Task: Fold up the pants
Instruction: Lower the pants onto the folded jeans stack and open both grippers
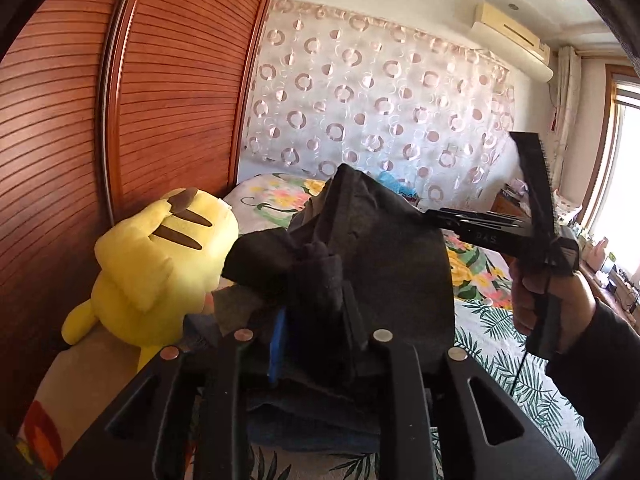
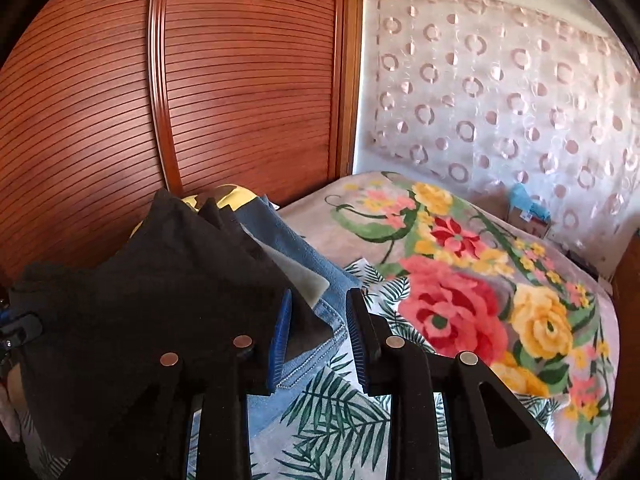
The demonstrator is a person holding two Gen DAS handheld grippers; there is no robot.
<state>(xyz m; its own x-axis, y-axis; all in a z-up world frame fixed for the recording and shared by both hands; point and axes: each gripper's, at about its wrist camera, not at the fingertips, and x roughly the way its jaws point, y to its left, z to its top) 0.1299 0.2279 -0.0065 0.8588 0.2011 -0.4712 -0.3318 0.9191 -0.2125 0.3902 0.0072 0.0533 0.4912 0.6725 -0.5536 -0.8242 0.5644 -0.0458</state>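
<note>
Dark grey pants are bunched between the fingers of my left gripper, which is shut on them and holds them up over a stack of clothes. In the right wrist view the same dark pants lie folded on the pile at the left. My right gripper is open and empty just right of the pants' edge, over a pair of blue jeans. The right gripper also shows in the left wrist view, held by a hand at the right.
A yellow plush toy lies against the wooden slatted wardrobe at the left. The bed has a floral blanket and a leaf-print sheet. A sheer curtain hangs behind. A blue towel lies under the pants.
</note>
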